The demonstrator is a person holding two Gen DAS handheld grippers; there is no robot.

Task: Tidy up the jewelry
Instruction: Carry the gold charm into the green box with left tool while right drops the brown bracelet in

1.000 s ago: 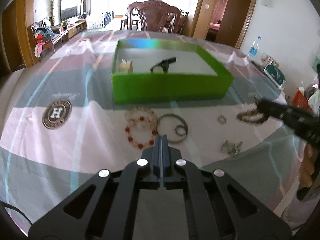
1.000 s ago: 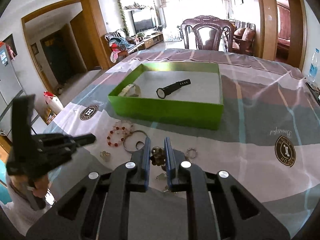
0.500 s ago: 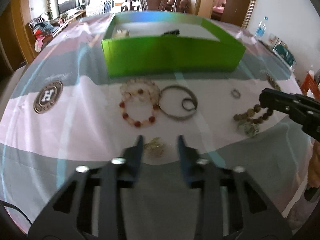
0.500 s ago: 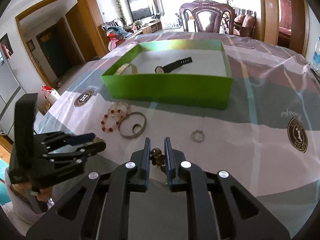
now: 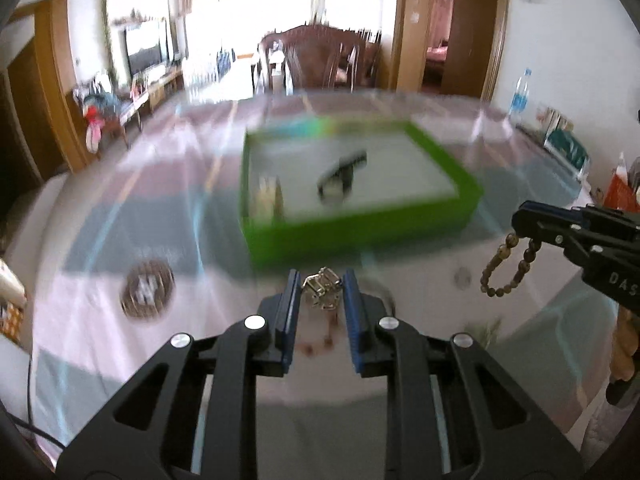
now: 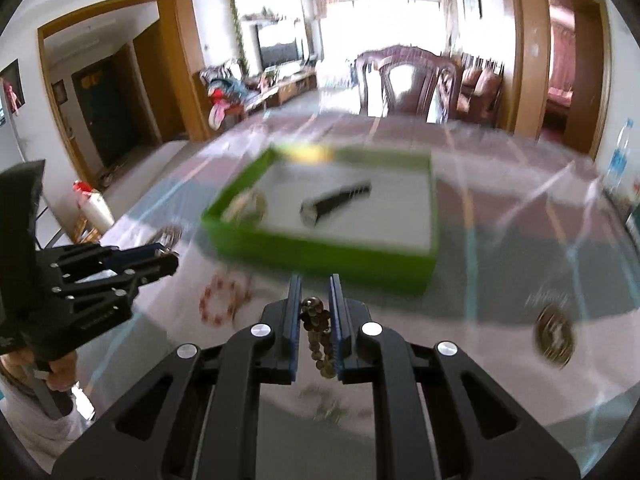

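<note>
My left gripper [image 5: 320, 280] is shut on a small gold metal trinket [image 5: 322, 292] and holds it above the table in front of the green box [image 5: 360, 224]. My right gripper [image 6: 315, 284] is shut on a brown bead bracelet [image 6: 318, 332], which hangs from its tips in the left wrist view [image 5: 506, 268]. The box [image 6: 320, 248] holds a black watch [image 6: 334, 200] and a pale bracelet [image 6: 246, 206]. A red bead bracelet [image 6: 218, 300] lies on the cloth in front of the box. The left gripper also shows in the right wrist view [image 6: 160, 262].
The table wears a pink and grey striped cloth with round logo prints [image 5: 147, 288]. More small jewelry lies blurred on the cloth [image 6: 328, 404]. A wooden chair [image 6: 404, 80] stands behind the table. A water bottle [image 5: 520, 94] stands at the far right.
My left gripper closed on the gold trinket and lifted it off the cloth. My right gripper rose with the brown bead bracelet. Both views now look toward the green box.
</note>
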